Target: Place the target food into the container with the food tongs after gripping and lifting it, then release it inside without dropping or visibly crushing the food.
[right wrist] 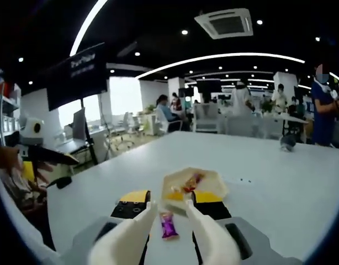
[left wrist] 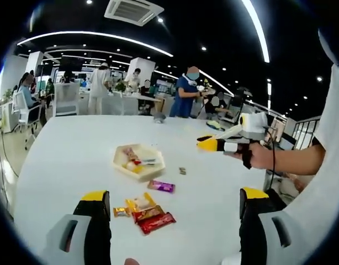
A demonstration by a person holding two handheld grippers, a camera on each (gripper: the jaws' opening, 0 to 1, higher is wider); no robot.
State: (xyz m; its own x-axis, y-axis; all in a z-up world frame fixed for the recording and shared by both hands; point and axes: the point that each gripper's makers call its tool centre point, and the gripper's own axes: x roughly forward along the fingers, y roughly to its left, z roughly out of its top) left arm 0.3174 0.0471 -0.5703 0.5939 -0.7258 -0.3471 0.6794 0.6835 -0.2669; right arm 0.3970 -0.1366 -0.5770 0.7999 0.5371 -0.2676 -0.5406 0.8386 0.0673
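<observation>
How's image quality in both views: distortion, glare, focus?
Left gripper view: strong fisheye bend, ceiling light strips curve; white table evenly lit, faint shadows; snack packets soft but readable. Right gripper view: same bend; tongs close and blurry; purple packet and tray soft; bright window washes out.

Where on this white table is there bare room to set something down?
The white table is bare left of and beyond the hexagonal tray, out to its far edge. It is crowded on the near side, where the purple packet and the snack wrappers lie.
</observation>
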